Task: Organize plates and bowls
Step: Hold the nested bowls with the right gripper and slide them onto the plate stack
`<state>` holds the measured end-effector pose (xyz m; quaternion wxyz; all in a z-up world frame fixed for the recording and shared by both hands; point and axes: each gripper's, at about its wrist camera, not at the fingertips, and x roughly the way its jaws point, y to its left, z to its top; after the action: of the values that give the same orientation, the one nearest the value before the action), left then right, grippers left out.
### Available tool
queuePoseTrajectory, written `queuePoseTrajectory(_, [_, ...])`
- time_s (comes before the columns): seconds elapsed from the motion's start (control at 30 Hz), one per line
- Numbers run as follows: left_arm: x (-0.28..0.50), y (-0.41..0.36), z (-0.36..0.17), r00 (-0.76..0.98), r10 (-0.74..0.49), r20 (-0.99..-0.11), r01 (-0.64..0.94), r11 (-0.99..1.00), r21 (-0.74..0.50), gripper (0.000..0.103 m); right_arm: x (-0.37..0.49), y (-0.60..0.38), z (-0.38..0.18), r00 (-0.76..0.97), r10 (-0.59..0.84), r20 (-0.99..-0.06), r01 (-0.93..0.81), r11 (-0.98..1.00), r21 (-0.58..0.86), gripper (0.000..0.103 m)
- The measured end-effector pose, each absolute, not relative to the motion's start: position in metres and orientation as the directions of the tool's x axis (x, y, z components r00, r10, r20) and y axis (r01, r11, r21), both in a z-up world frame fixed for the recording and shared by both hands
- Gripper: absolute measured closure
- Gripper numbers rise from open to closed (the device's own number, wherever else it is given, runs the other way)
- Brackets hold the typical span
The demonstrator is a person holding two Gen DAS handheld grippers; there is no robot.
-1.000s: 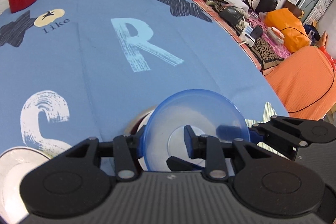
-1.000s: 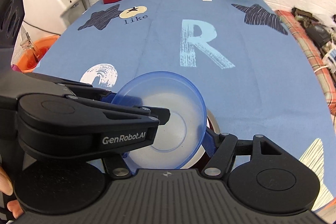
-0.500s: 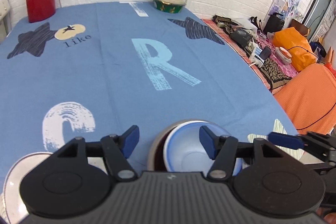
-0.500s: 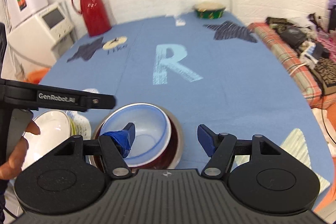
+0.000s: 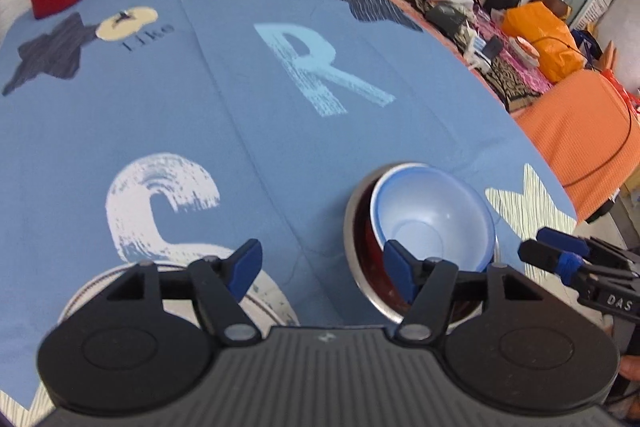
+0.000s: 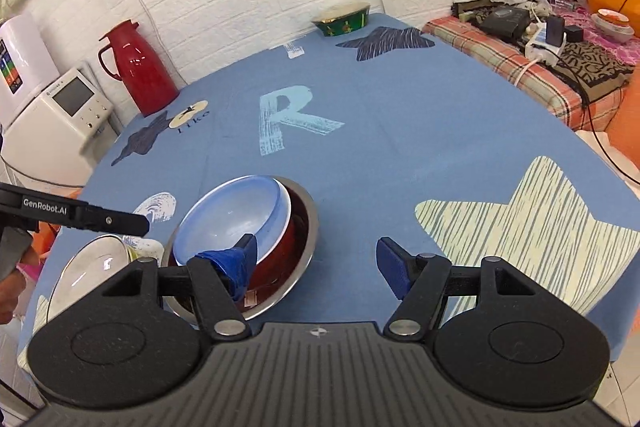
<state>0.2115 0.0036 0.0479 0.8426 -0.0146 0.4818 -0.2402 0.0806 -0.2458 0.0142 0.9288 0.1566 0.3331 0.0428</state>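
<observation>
**Bowls nested on the blue tablecloth**

On the blue printed tablecloth (image 6: 380, 131), a translucent blue plastic bowl (image 5: 434, 217) sits tilted inside a red-lined steel bowl (image 6: 298, 247), beside a white plate (image 5: 264, 297). The left gripper (image 5: 322, 269) and right gripper (image 6: 316, 261) both gape, empty.

Left gripper (image 5: 320, 269): jaws spread wide, empty, held level above the table. Right gripper (image 6: 316, 265): jaws likewise apart, empty, blue tape wrapped on its left fingertip (image 6: 232, 263).
</observation>
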Motion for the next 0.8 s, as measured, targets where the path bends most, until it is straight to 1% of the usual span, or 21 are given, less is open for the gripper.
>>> queuePoseTrajectory(0.1, [0.219,0.000,0.039,0.358,-0.438,-0.825,0.393,0.872,-0.293,0.037,0.085,-0.244,0.009,0.751,0.197,-0.631,0.013,0.950,0.312,0.051])
queuePoseTrajectory(0.33, [0.232,-0.006,0.026,0.344,-0.400,-0.849,0.392,0.883,-0.258,0.037,0.095,-0.244,-0.003,0.702,0.169,-0.692,0.024,0.965,0.260,0.051])
queuePoseTrajectory(0.47, [0.237,-0.007,0.017,0.336,-0.397,-0.854,0.396,0.882,-0.254,0.037,0.100,-0.246,-0.009,0.688,0.190,-0.701,0.022,0.959,0.282,0.051])
queuePoseTrajectory(0.6, [0.237,-0.013,0.010,0.338,-0.395,-0.854,0.415,0.877,-0.241,0.037,0.107,-0.239,-0.014,0.681,0.181,-0.709,0.006,0.968,0.253,0.050])
queuePoseTrajectory(0.8, [0.235,-0.011,0.008,0.361,-0.394,-0.845,0.409,0.881,-0.237,0.035,0.107,-0.238,-0.014,0.692,0.154,-0.705,-0.004,0.978,0.209,0.043])
